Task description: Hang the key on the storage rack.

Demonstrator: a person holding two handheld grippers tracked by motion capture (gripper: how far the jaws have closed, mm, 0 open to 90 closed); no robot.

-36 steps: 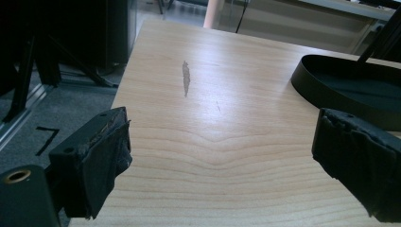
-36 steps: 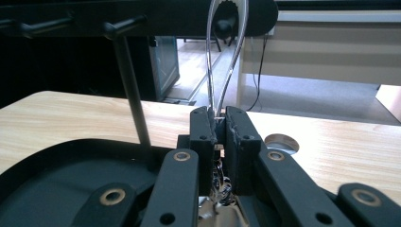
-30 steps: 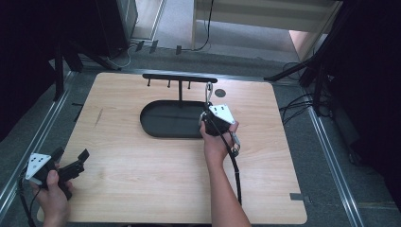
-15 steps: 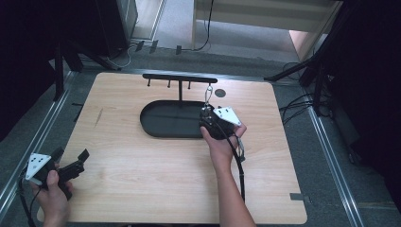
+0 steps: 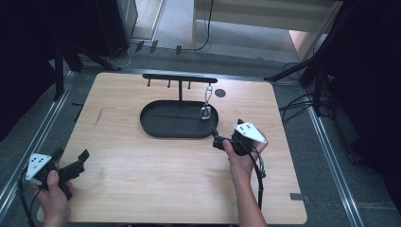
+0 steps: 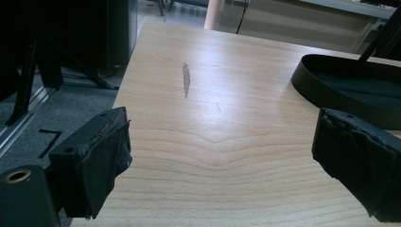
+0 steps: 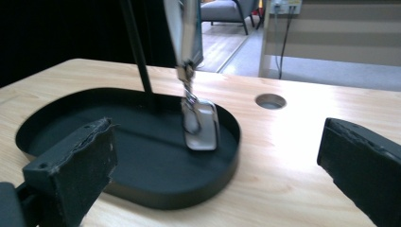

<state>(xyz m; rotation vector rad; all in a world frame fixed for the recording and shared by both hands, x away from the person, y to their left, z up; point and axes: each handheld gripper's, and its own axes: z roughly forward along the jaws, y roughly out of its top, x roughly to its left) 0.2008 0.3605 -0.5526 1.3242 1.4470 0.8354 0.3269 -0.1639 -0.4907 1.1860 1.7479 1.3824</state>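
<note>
A black oval tray (image 5: 156,131) with a T-shaped hook rack (image 5: 179,78) stands at the table's middle back. A silver clip (image 5: 206,106) hangs from the rack's right hook, its lower end over the tray's right side. My right gripper (image 5: 215,138) is just off the tray's right end. Its jaws have just been opening, stand wide, and hold nothing. In the right gripper view the clip (image 7: 201,125) dangles ahead of the right gripper (image 7: 217,161), apart from it. My left gripper (image 5: 72,155) rests open at the front left, aimed along bare wood (image 6: 222,156).
A round hole (image 5: 220,93) lies in the tabletop behind the tray's right end. The table's left edge (image 6: 127,80) drops to a grey floor with metal rails. Dark stands flank both sides.
My right gripper opened off the hanging clip and drew back toward the front right. The clip stays on its hook. The left hand kept still.
</note>
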